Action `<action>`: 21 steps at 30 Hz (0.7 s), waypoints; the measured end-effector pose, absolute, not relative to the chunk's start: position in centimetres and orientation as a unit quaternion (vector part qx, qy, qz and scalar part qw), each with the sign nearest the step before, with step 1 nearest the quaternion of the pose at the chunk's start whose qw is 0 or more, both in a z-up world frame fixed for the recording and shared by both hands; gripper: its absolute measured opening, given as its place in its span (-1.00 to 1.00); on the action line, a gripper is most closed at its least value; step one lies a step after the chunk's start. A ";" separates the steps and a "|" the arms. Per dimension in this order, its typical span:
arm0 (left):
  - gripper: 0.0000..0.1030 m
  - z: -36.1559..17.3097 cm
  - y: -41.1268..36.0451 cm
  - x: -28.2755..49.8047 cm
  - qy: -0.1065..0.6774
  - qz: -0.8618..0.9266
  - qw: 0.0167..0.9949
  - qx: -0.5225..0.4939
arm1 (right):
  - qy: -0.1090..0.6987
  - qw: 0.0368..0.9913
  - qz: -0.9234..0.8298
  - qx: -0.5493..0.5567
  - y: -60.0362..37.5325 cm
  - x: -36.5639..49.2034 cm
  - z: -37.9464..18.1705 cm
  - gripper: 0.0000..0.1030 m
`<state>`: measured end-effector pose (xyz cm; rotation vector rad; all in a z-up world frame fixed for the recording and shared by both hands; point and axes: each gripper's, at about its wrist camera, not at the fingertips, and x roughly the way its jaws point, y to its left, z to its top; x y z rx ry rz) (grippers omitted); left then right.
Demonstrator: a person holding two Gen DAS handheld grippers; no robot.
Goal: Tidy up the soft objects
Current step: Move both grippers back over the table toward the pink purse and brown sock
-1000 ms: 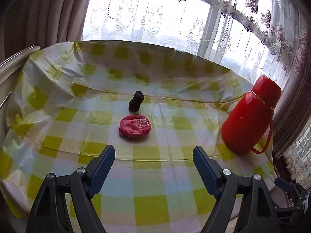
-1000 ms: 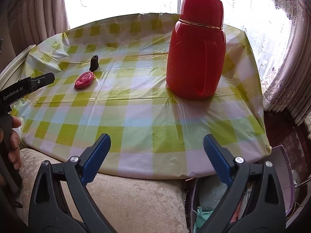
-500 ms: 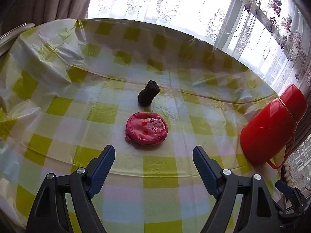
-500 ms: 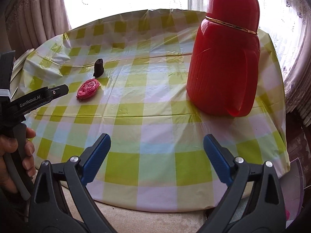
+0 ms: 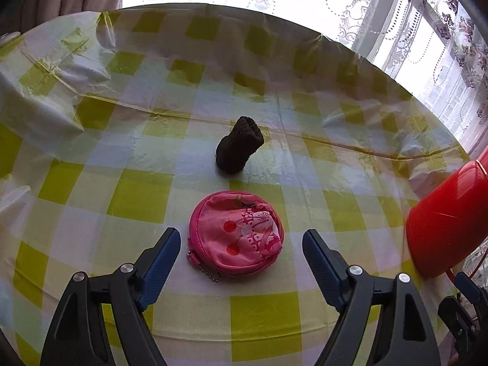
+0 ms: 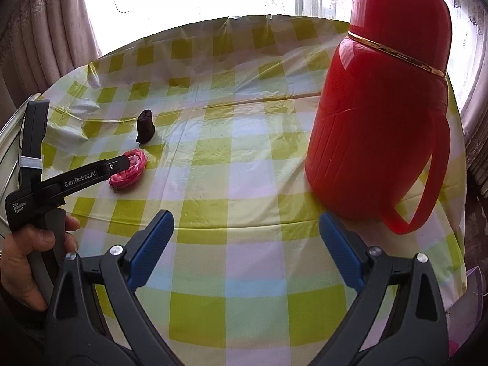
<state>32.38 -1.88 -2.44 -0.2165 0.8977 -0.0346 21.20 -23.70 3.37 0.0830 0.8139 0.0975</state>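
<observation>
Hovering just short of the pink pouch (image 5: 236, 233), the left claw (image 5: 241, 245) has its jaws spread wide and grips nothing; the round pouch lies flat on the desk (image 5: 91, 213), framed between the two blue pads, which stand clear of it on either side. That wide spread looks chosen to straddle the pouch's full width before closing. From the right wrist view the left claw (image 6: 122, 163) reaches in from the side, its tip in front of the pouch (image 6: 129, 172), though whether it touches is hard to judge from that angle. Just beyond the pouch sits a small dark knitted piece (image 5: 239, 145), perhaps a sock or a tiny bootie, lying apart from it. The right claw (image 6: 247, 235) is also wide open and empty, held over the near part of the desk, well apart from both soft things, probably waiting its turn. A red thermos jug (image 6: 378, 116) stands upright near the desk's right edge, out of the left claw's path. The person's hand (image 6: 27, 265) grips the left tool's handle.
</observation>
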 end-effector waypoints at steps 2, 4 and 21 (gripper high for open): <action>0.61 -2.9 -2.1 33.0 0.439 -0.018 0.893 -0.099 | 0.390 0.919 0.044 0.042 -23.7 22.1 3.6 0.88; 0.61 -3.3 -2.3 33.5 0.443 -0.015 0.891 -0.093 | 0.386 0.920 0.044 0.046 -23.7 22.9 3.9 0.88; 0.42 -4.2 -1.8 34.0 0.432 0.012 0.900 -0.057 | 0.371 0.924 0.070 0.063 -18.7 31.3 4.8 0.88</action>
